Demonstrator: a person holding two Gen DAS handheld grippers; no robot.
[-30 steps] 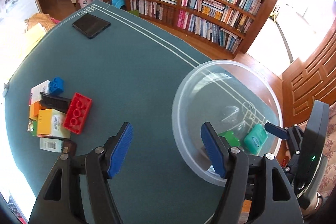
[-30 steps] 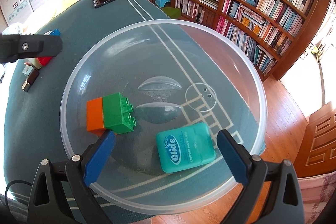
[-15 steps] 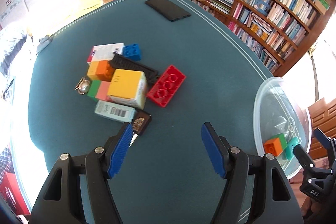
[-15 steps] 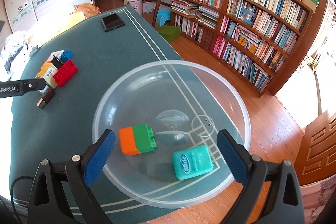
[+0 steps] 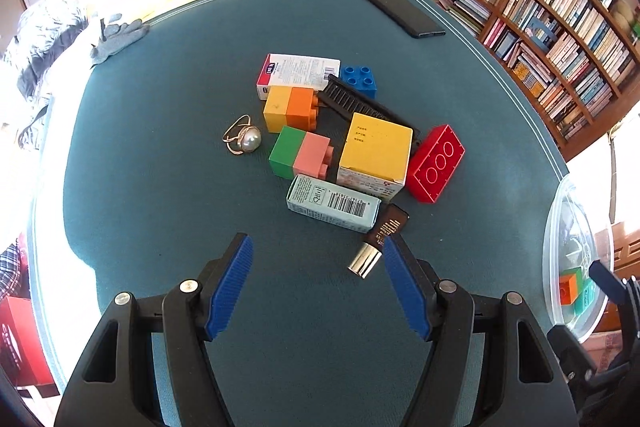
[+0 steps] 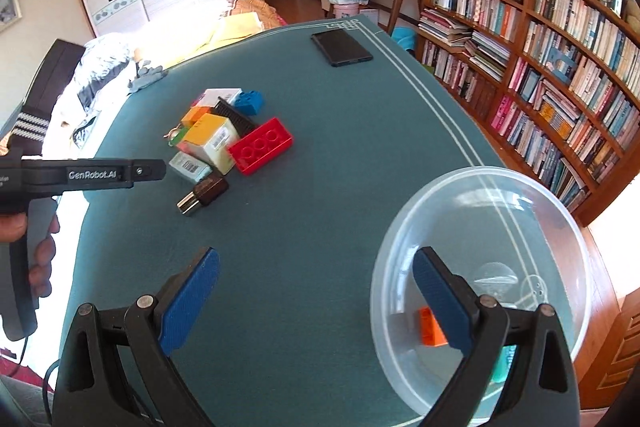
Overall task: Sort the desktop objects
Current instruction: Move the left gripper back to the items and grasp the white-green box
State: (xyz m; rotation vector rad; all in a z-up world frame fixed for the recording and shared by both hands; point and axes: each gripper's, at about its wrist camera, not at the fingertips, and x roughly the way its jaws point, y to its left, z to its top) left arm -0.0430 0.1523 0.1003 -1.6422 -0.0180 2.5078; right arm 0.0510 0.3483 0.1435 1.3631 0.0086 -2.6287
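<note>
A pile of small objects lies mid-table: a red brick [image 5: 435, 163], a yellow box [image 5: 374, 153], a pale barcode box [image 5: 332, 203], a green-and-pink brick [image 5: 301, 157], a yellow-and-orange brick [image 5: 290, 109], a blue brick [image 5: 359, 79], a black comb [image 5: 352, 103], a white box [image 5: 298, 75], a pearl ring [image 5: 244, 140] and a brown lipstick tube [image 5: 380, 239]. My left gripper [image 5: 318, 285] hovers open just short of the tube, holding nothing. My right gripper [image 6: 316, 301] is open and empty beside the clear plastic bowl [image 6: 532, 203], which holds an orange brick [image 6: 430, 327].
A black phone [image 5: 400, 11] lies at the table's far edge. A grey glove [image 5: 118, 37] lies at the far left edge. Bookshelves [image 6: 540, 67] stand beyond the right side. A hand [image 6: 28, 247] holds the left gripper's handle at left in the right wrist view.
My left gripper swung away from the bowl to the pile, which now fills its view. My right gripper pulled back and up from the bowl, so the pile came into sight.
</note>
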